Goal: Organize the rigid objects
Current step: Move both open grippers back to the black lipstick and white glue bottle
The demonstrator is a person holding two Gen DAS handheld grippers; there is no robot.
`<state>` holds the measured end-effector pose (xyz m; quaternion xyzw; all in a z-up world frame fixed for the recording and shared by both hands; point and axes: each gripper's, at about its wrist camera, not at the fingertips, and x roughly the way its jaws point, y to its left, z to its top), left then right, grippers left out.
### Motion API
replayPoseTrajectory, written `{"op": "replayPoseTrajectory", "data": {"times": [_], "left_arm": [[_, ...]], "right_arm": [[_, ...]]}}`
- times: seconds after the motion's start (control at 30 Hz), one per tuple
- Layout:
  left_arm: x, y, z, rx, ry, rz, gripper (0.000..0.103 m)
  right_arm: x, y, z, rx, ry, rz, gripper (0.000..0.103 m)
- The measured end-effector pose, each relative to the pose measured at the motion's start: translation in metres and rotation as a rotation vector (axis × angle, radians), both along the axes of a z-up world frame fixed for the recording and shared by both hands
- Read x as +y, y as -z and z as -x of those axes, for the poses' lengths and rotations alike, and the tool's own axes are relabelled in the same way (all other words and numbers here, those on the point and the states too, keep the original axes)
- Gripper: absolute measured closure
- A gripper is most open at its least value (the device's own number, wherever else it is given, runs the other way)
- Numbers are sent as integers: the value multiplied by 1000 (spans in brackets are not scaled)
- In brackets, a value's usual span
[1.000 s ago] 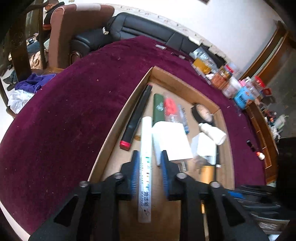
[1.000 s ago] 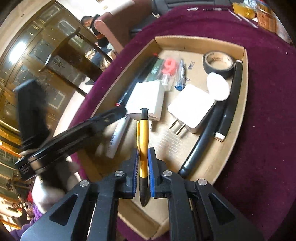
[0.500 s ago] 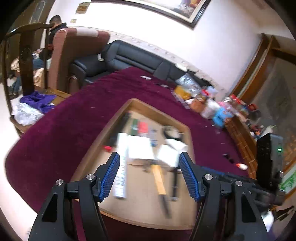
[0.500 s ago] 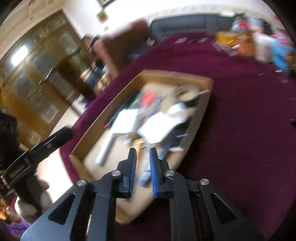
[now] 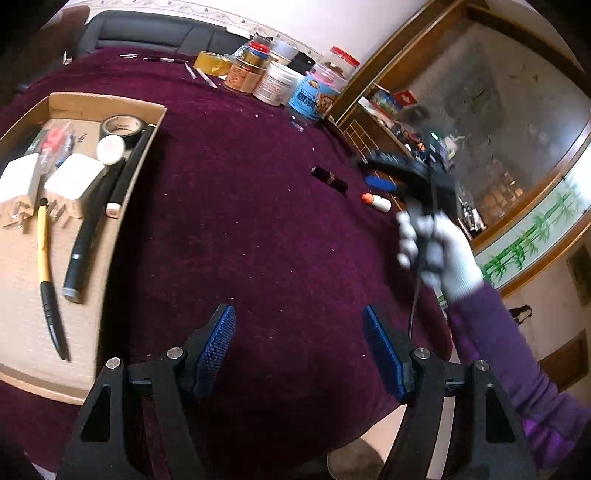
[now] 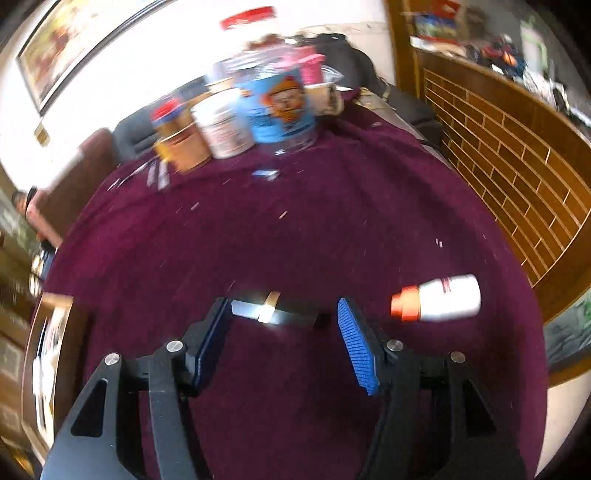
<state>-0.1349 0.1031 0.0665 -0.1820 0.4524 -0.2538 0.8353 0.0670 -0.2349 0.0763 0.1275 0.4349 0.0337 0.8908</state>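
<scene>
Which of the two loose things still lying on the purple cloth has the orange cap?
The small white bottle, lying on its side beside the open right gripper. The other, the dark tube, has a gold band and sits between that gripper's fingers.

right gripper [image 6: 282,325] opening over a dark shiny tube [image 6: 275,314], white bottle [image 6: 439,298] just beside.

- A deep purple cloth [image 5: 266,229] covers the bench and fills most of both views.
- A white wall [image 5: 332,22] with a patterned trim strip rises at the far side.
- A black leather sofa [image 5: 147,33] sits against that wall, beyond the bench's far edge.
- A framed picture [image 6: 70,55] hangs on the wall at the far left of the right wrist view.
- A wooden partition with a brick-like pattern [image 6: 517,155] stands to the right.
- A panel painted with green bamboo [image 5: 532,236] runs along the right.
</scene>
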Motion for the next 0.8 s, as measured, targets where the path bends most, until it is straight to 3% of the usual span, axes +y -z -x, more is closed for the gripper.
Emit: {"op": "replayPoseTrajectory", "data": {"times": [0.1, 0.2, 0.33, 0.4, 0.5, 0.6, 0.7, 0.8], "left_arm": [[-2, -5, -4, 3, 1, -7, 37], [-2, -4, -6, 22, -8, -17, 37], [-13, 2, -12, 34, -5, -27, 37], [-22, 8, -14, 41, 10, -26, 37], [-30, 14, -17, 49, 41, -25, 37], [-36, 16, -18, 57, 56, -23, 37], [-42, 18, -18, 68, 73, -27, 37], [-47, 19, -17, 78, 81, -39, 37]], "right_arm": [[-3, 13, -29, 31, -11, -68, 45], [6, 30, -36, 101, -96, -164, 44], [48, 31, -4, 141, -380, -258, 43], [52, 17, 27, 127, -458, -291, 43], [9, -12, 51, 18, -346, -285, 43], [-45, -30, 54, -64, -84, -80, 43], [-80, -28, 36, -42, 54, 59, 43], [-91, -12, 6, 21, 71, 47, 43]]}}
